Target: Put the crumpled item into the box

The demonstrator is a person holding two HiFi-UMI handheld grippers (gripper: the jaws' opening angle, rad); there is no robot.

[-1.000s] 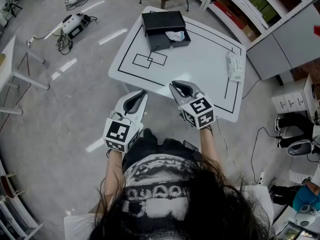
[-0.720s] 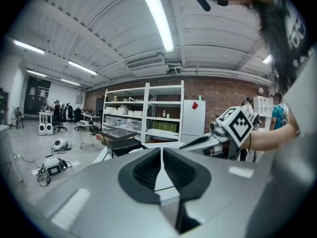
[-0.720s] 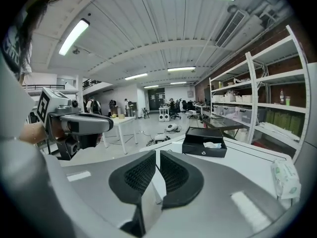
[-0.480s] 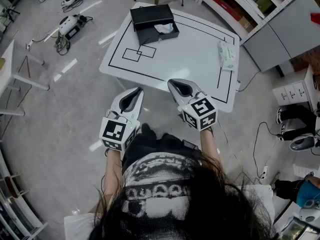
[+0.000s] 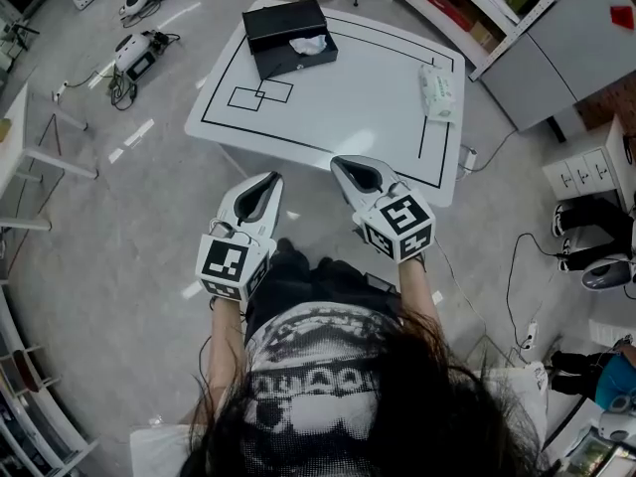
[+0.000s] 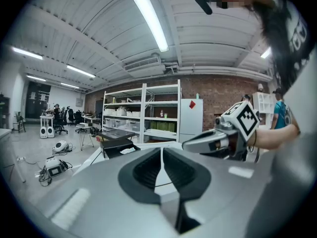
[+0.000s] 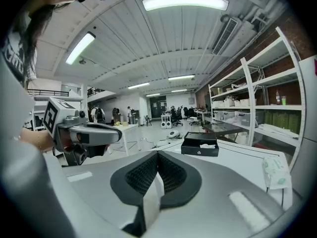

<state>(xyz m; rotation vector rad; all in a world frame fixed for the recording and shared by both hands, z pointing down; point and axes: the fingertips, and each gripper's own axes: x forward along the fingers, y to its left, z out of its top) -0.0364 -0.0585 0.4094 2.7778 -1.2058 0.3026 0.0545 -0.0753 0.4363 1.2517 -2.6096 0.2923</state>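
A white crumpled item (image 5: 308,45) lies inside the open black box (image 5: 274,20) at the far left corner of the white table (image 5: 358,97). The right gripper view shows the same box (image 7: 200,145) with the crumpled item (image 7: 208,146) in it. Both grippers are held in front of the person's body, off the table's near edge and far from the box. My left gripper (image 5: 275,178) is shut with nothing between its jaws, as the left gripper view (image 6: 161,149) confirms. My right gripper (image 5: 339,163) is also shut and empty (image 7: 157,154).
A wrapped tissue pack (image 5: 435,91) lies at the table's right edge. Black lines and two small rectangles (image 5: 260,94) are marked on the tabletop. Shelving (image 5: 467,13) stands to the right, devices and cables (image 5: 134,48) lie on the floor at left.
The table and box have slid upward and farther off in the head view, as the person stepped back. Both grippers stay shut and keep their places before the body.
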